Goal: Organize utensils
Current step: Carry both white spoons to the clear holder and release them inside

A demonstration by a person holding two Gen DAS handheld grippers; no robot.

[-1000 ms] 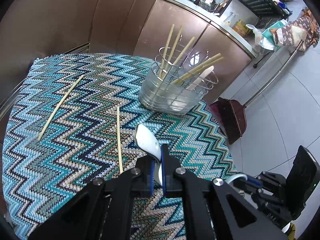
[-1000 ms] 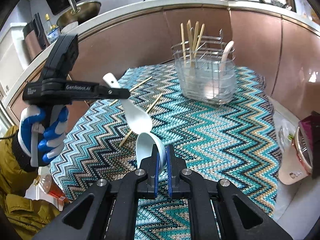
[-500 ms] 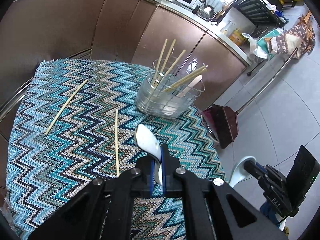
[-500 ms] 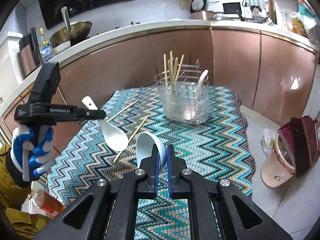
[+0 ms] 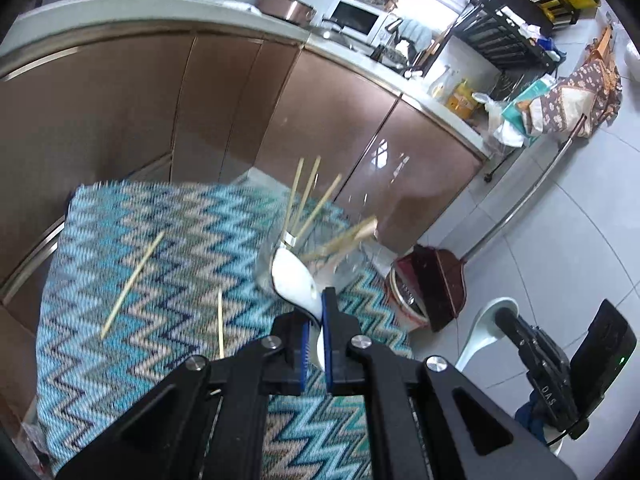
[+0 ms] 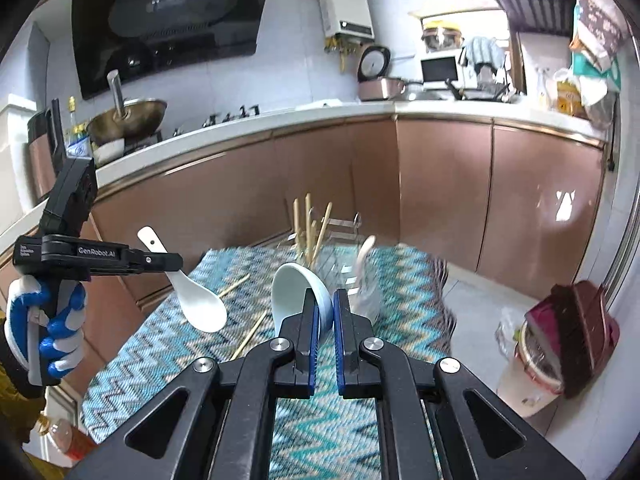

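Note:
My left gripper (image 5: pixel 315 320) is shut on a white ceramic spoon (image 5: pixel 294 276), held above the zigzag cloth; it also shows in the right wrist view (image 6: pixel 200 304). My right gripper (image 6: pixel 326 308) is shut on a pale blue spoon (image 6: pixel 292 292), raised off the table. The clear utensil holder (image 5: pixel 340 264) with several chopsticks and a spoon stands at the table's far side; it also shows in the right wrist view (image 6: pixel 344 268). Two loose chopsticks (image 5: pixel 132 284) (image 5: pixel 220 324) lie on the cloth.
The small table has a teal zigzag cloth (image 5: pixel 160 264). Brown kitchen cabinets (image 6: pixel 440 184) stand close behind it. A dustpan and bin (image 5: pixel 428 292) sit on the tiled floor to the right of the table.
Both grippers have lifted and pulled back from the table with their spoons; the holder and cloth look smaller and lower in both views. The loose chopsticks have not moved.

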